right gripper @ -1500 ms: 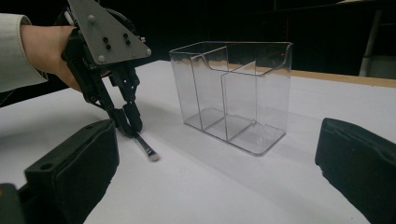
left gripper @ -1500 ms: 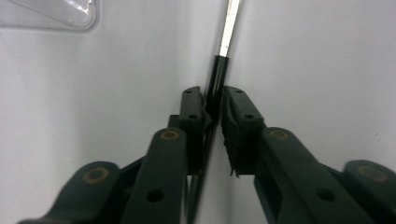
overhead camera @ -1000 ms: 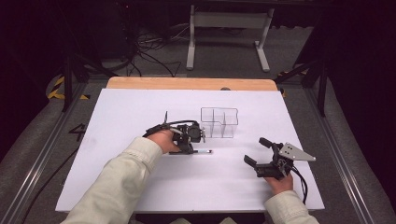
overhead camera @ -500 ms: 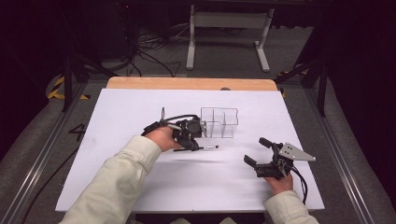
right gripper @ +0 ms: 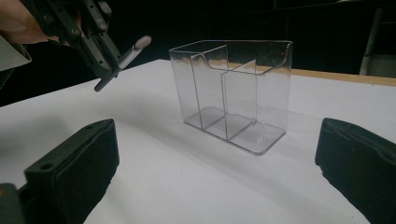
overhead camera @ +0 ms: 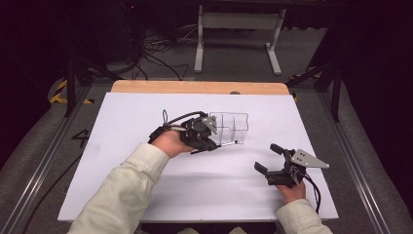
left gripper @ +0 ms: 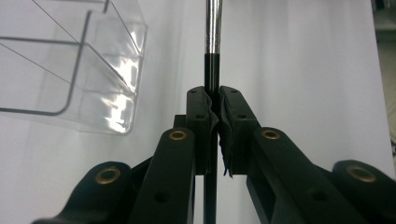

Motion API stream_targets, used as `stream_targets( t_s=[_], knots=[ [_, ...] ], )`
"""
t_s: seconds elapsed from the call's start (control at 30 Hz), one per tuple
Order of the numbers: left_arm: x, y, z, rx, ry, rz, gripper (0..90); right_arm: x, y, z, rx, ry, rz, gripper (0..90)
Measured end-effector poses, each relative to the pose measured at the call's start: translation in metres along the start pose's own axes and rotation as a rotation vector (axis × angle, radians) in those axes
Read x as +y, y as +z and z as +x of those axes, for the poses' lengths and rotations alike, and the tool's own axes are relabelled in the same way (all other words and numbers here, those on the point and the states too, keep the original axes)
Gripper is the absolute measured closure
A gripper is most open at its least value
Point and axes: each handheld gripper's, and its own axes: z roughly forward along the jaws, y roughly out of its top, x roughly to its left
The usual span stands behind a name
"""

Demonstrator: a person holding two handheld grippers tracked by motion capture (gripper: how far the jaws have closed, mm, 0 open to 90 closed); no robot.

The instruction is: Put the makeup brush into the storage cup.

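My left gripper (overhead camera: 213, 144) is shut on a thin black pen with a silver end (overhead camera: 230, 143), held above the white table top. The pen's silver end points at the front right corner of a clear plastic organiser (overhead camera: 230, 126) with several compartments. In the left gripper view the pen (left gripper: 213, 32) runs straight up between the closed jaws of my left gripper (left gripper: 214, 95), and the organiser (left gripper: 88, 70) is at upper left. My right gripper (overhead camera: 268, 158) rests open near the front right, nothing between its fingers (right gripper: 74, 163). From there the organiser (right gripper: 233, 88) stands upright and the pen (right gripper: 122, 63) hangs to its left.
A white sheet (overhead camera: 146, 195) covers the table, with a wooden strip (overhead camera: 195, 87) along the far edge. Dark floor, cables and a metal stand (overhead camera: 238, 29) lie beyond the table. Rails run along both sides.
My left gripper has lifted the pen off the table and carried it right, toward the organiser. The right gripper has stayed put.
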Motion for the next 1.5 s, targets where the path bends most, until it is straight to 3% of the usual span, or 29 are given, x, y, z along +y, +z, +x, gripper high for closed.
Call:
stream_targets(
  t_s=[0.3, 0.67, 1.13, 1.3, 1.33, 1.37, 1.5],
  knots=[
    [0.002, -0.004, 0.002, 0.025, -0.046, -0.075, 83.1, 0.000, 0.000, 0.000, 0.000, 0.001, 0.001, 0.0],
    [0.004, -0.010, 0.002, 0.097, -0.082, -0.250, 83.1, 0.000, 0.000, 0.000, 0.003, 0.000, 0.000, 0.0],
    [0.005, -0.010, 0.003, 0.149, -0.126, -0.409, 83.1, 0.000, 0.000, 0.000, 0.006, 0.001, 0.000, 0.0],
    [0.004, -0.013, 0.007, 0.165, -0.159, -0.502, 83.1, 0.000, 0.000, 0.000, 0.009, 0.002, -0.001, 0.0],
    [0.004, -0.013, 0.007, 0.165, -0.159, -0.502, 83.1, 0.000, 0.000, 0.000, 0.009, 0.002, -0.002, 0.0],
    [0.004, -0.013, 0.007, 0.172, -0.168, -0.536, 83.1, 0.000, 0.000, 0.000, 0.011, 0.003, -0.002, 0.0],
    [0.004, -0.012, 0.008, 0.186, -0.166, -0.574, 83.1, 0.000, 0.000, 0.000, 0.011, 0.005, -0.002, 0.0]
  ],
)
